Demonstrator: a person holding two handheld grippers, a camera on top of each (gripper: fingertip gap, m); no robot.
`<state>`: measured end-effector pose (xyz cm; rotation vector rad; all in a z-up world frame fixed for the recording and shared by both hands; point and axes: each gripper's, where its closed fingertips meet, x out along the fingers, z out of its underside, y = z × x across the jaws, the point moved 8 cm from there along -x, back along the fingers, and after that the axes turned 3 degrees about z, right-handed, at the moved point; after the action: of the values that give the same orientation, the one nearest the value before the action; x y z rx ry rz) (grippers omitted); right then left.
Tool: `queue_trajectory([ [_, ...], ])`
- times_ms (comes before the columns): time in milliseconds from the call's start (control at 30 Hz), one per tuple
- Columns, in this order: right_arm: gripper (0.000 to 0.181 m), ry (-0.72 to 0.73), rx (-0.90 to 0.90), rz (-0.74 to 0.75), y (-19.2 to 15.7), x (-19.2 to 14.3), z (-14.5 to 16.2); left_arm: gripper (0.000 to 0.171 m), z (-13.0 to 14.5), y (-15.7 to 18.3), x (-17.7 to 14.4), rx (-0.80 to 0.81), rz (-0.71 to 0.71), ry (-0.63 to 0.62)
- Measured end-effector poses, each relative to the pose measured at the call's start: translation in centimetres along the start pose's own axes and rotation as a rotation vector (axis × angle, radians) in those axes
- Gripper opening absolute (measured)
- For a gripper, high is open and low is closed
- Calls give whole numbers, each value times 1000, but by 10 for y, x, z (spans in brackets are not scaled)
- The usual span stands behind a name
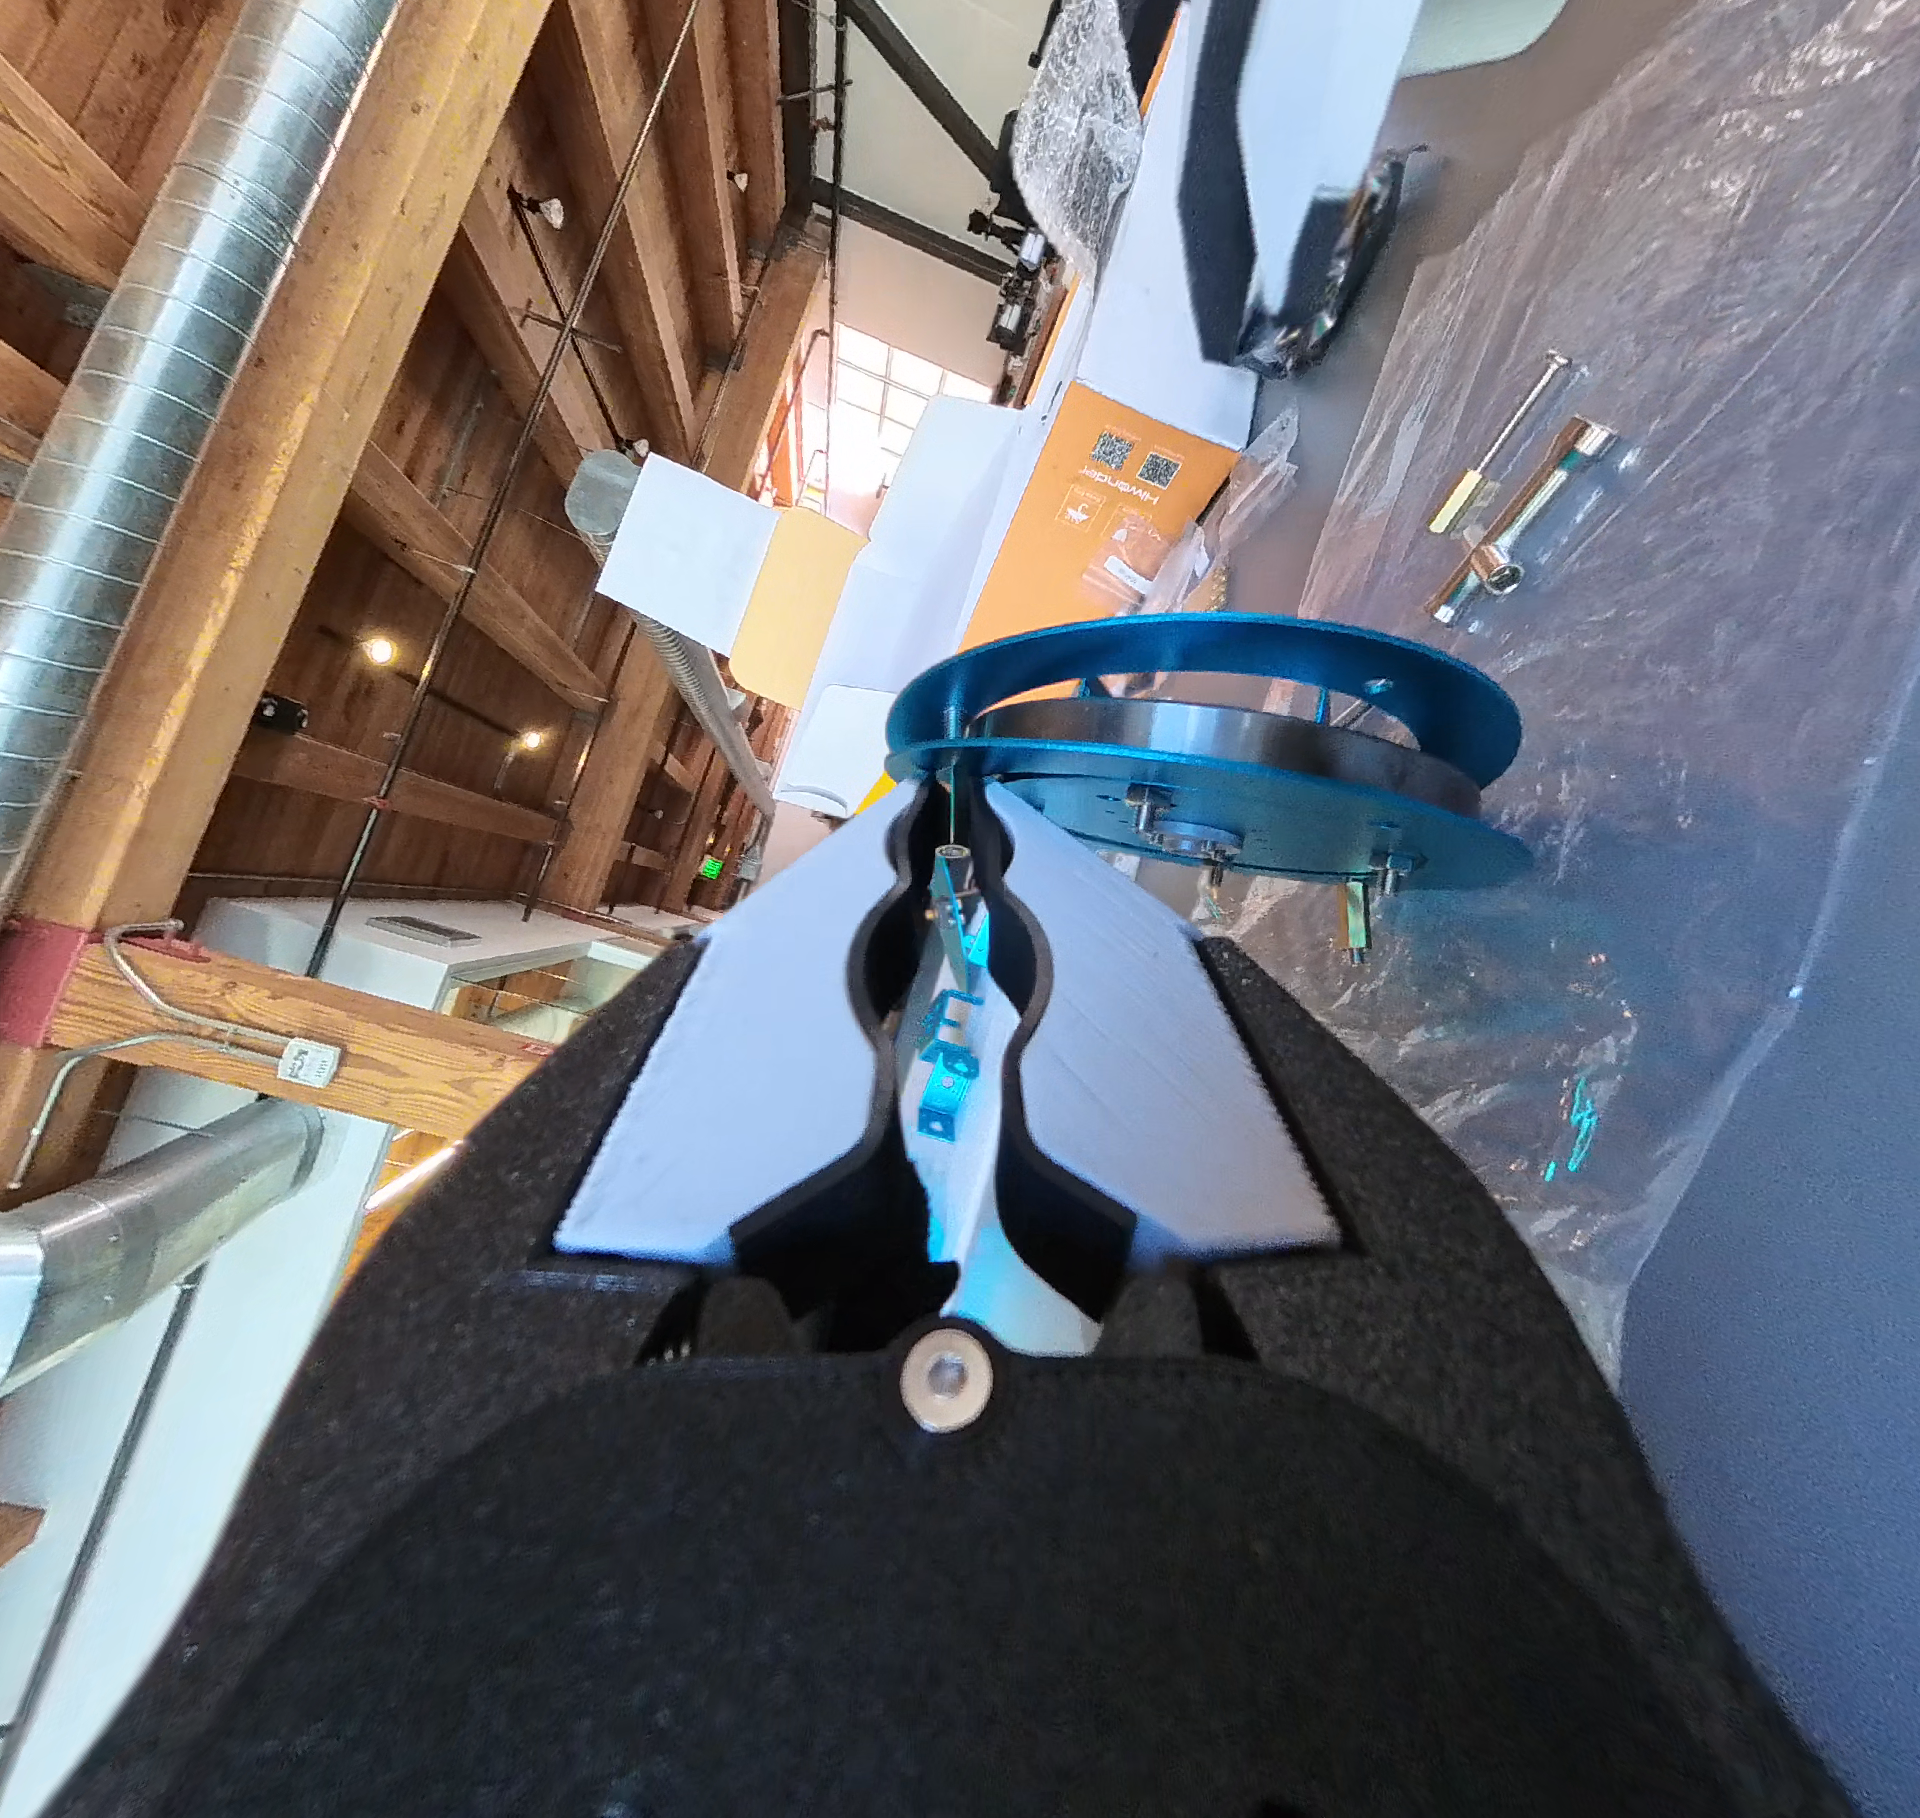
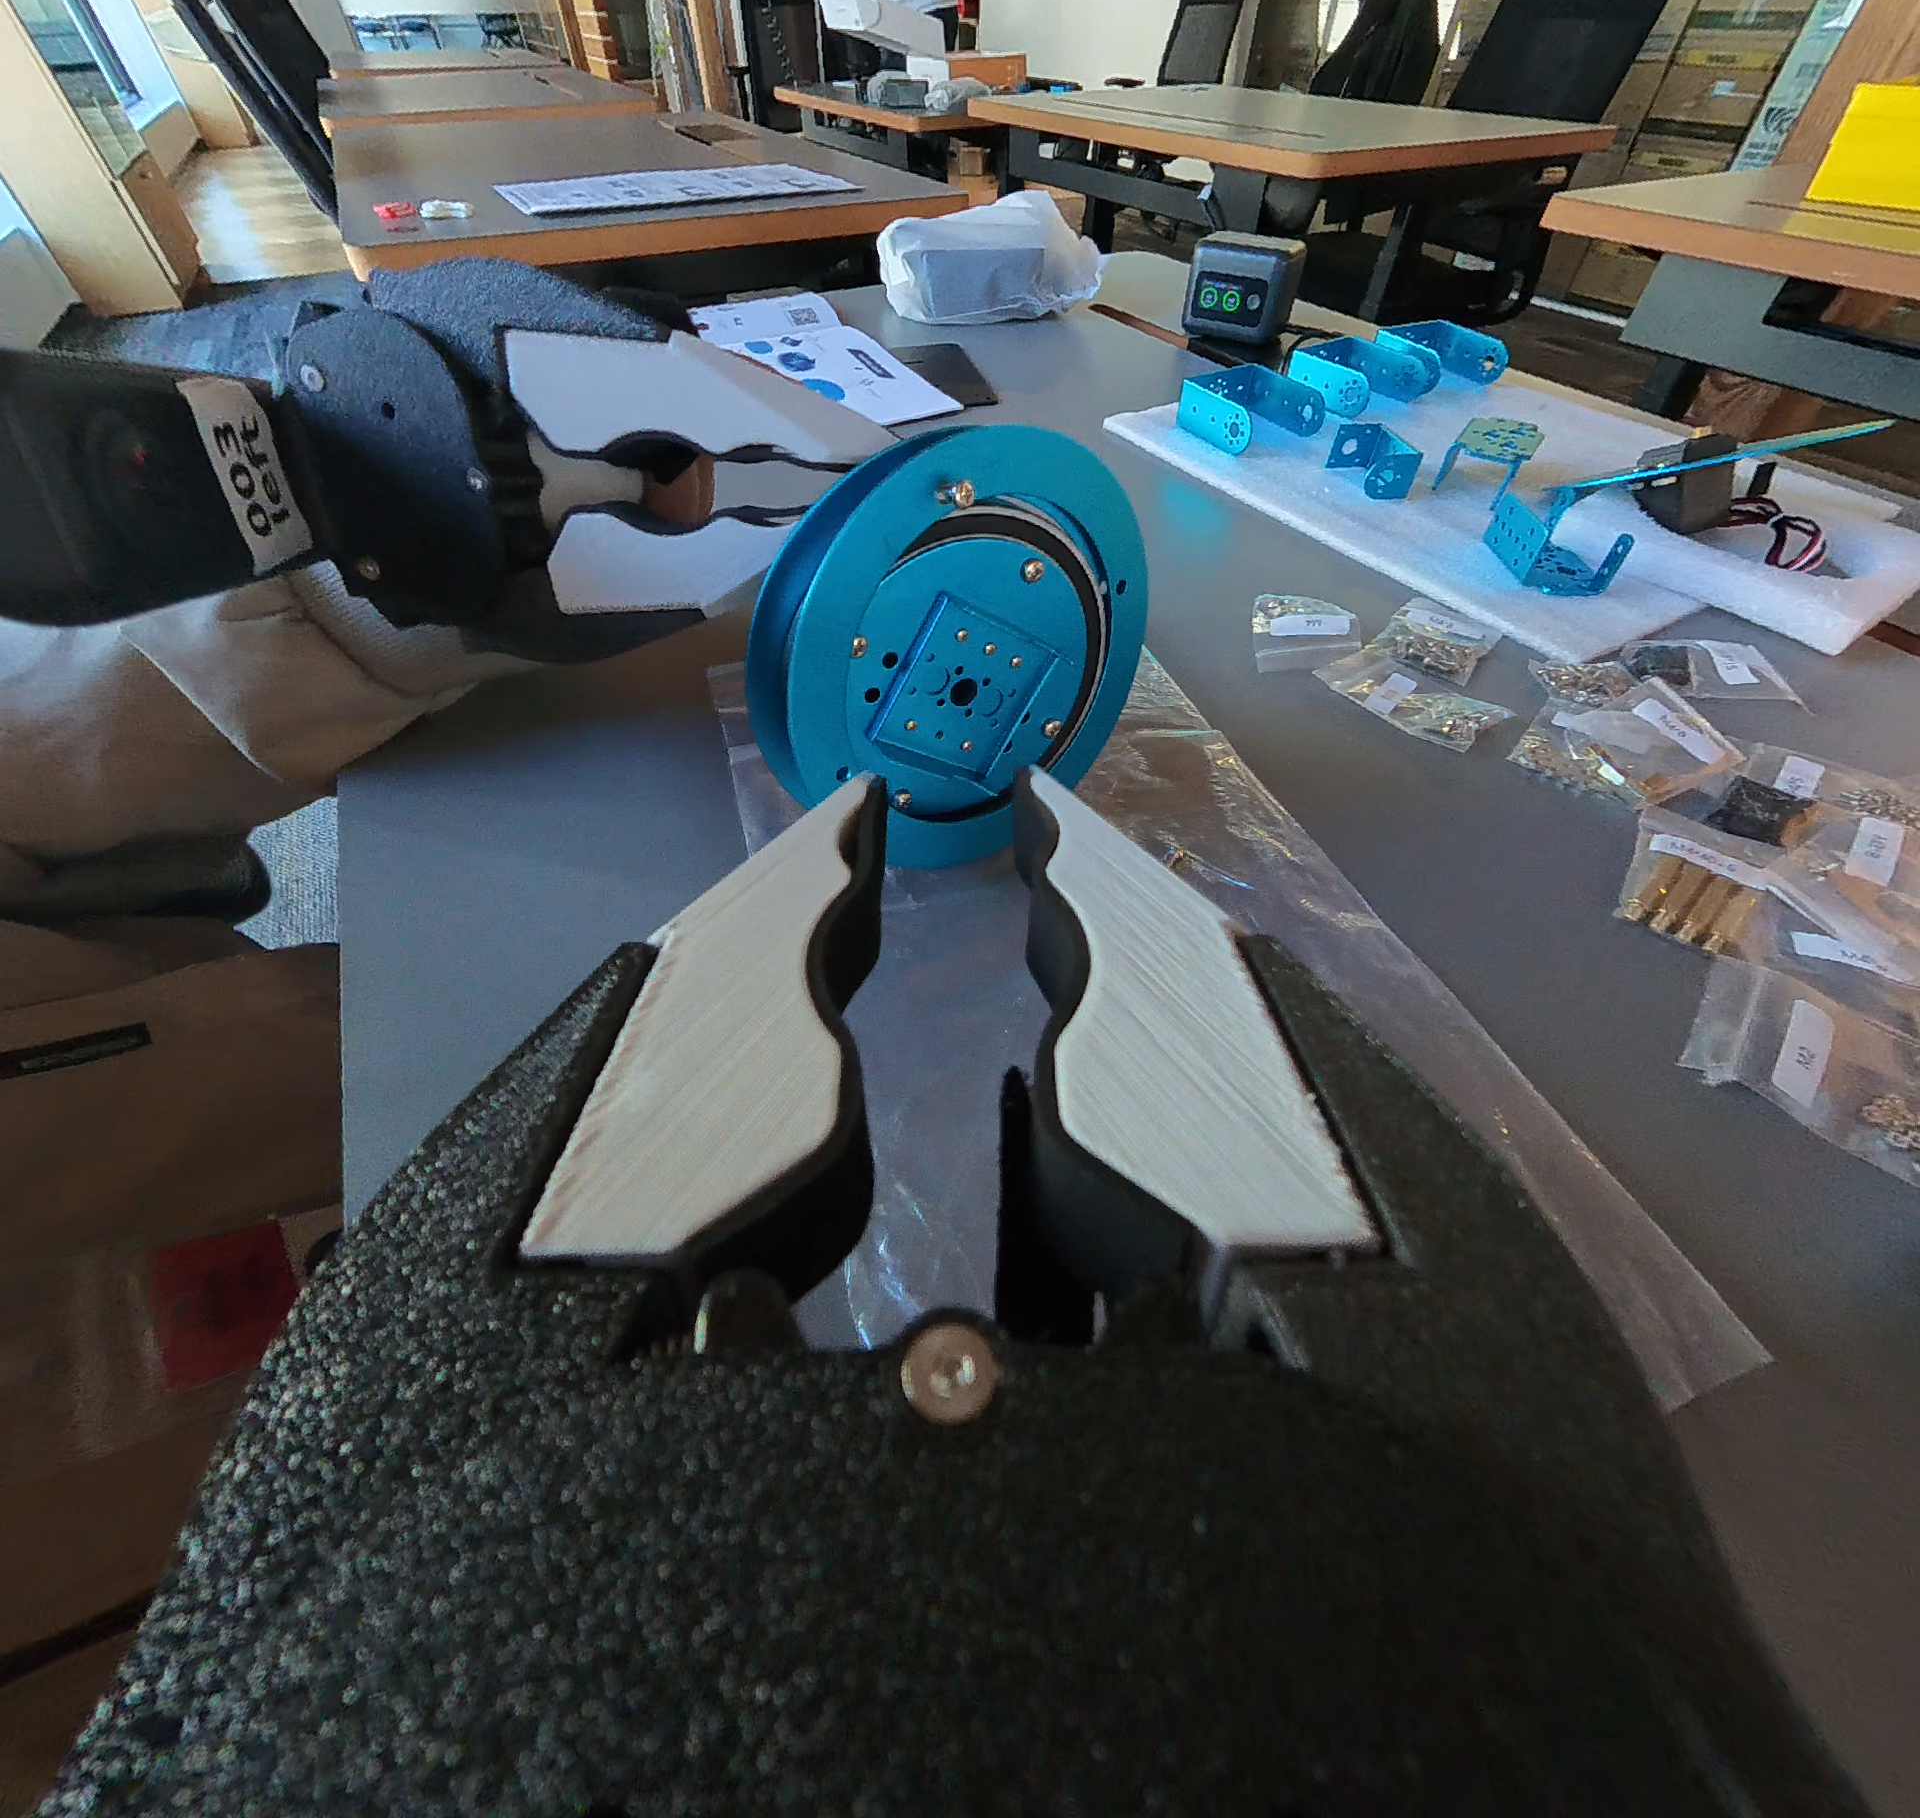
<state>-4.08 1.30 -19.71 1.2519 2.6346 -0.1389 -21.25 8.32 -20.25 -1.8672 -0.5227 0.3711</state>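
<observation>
A blue round metal turntable assembly (image 2: pixel 956 646) stands on its edge on the grey table (image 2: pixel 520 885), its face with a square blue plate towards my right gripper. My left gripper (image 2: pixel 821 516) comes in from the left and is shut on the disc's upper left rim. In the left wrist view that gripper (image 1: pixel 951 802) pinches the rim of the blue disc (image 1: pixel 1247 812). My right gripper (image 2: pixel 951 797) is open and empty, its tips just in front of the disc's lower edge.
A clear plastic bag (image 2: pixel 1299 885) lies under the disc. A white foam tray (image 2: pixel 1195 449) with blue brackets and several small bags of screws (image 2: pixel 1662 760) lie to the right. A booklet (image 2: pixel 831 366), a wrapped package (image 2: pixel 982 256) and a small black device (image 2: pixel 1242 293) sit behind. Metal tools (image 1: pixel 1507 511) lie on plastic. Tip to tip, the grippers are about 9 cm apart.
</observation>
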Motion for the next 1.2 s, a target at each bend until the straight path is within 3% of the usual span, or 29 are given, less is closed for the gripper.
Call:
queue_trajectory([
  [233,22,-46,95,5,11,5,4,4,2,-1,1,-5,-5,-9],
  [1200,22,-77,156,-27,14,8,8,4,13,-2,3,12,-28,-66],
])
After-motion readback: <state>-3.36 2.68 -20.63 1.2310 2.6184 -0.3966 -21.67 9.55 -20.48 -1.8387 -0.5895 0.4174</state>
